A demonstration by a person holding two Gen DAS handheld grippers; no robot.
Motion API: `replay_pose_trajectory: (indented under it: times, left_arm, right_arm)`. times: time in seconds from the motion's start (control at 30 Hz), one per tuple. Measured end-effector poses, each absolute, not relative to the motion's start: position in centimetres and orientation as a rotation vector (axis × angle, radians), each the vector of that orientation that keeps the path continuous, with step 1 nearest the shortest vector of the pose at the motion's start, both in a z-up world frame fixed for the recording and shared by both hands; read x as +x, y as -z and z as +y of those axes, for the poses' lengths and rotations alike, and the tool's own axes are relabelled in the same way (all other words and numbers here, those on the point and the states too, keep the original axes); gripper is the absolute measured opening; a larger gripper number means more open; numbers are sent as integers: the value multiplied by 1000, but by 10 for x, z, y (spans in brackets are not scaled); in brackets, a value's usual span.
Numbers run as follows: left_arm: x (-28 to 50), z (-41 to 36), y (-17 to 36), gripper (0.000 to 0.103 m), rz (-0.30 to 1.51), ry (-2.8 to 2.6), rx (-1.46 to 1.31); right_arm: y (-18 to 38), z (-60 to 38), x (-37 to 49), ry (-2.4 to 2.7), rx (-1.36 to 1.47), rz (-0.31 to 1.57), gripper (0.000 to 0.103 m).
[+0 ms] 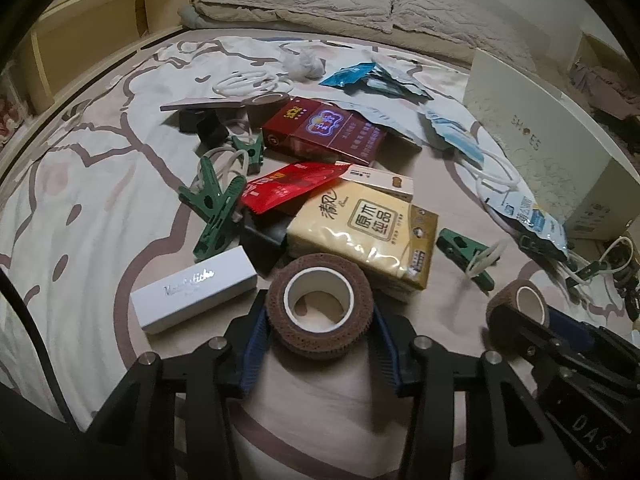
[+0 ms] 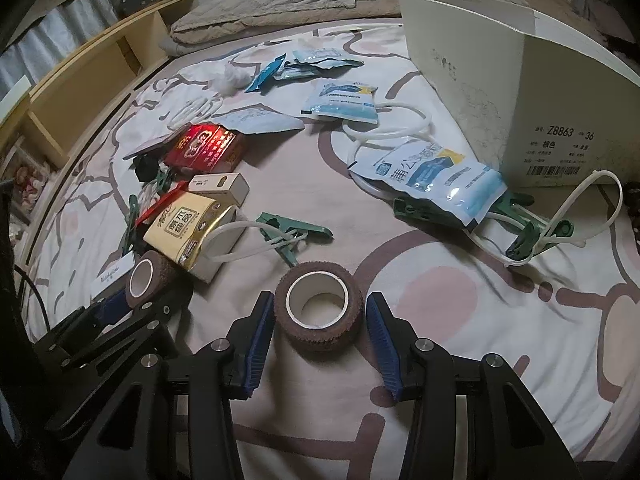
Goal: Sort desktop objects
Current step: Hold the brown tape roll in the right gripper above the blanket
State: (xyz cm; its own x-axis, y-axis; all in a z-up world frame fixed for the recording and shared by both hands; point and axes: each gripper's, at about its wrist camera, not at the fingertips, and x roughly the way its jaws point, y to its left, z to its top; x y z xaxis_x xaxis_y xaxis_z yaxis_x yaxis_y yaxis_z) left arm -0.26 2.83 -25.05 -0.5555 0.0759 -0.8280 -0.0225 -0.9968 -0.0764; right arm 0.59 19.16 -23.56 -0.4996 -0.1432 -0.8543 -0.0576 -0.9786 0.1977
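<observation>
At the bottom centre of each wrist view a gripper, left gripper (image 1: 320,344) and right gripper (image 2: 319,332), clamps its own tape roll (image 1: 320,306) (image 2: 319,308), while clips, packets and boxes across the upper frame await sorting

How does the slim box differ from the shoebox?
The slim box is small and narrow; the shoebox is far larger. The slim box bears silver script; the shoebox has a barcode label. The slim box lies beside a brown roll; the shoebox stands off to the right. Both are pale boxes.
</observation>
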Motion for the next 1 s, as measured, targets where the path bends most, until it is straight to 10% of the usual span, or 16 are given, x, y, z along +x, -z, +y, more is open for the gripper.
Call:
replay_pose_trajectory:
  times: [1.0]
  left_arm:
    - [-6,30,247,47,-133,-2700,-1448]
  right_arm:
    - [236,190,5,2645,1568,-289,45]
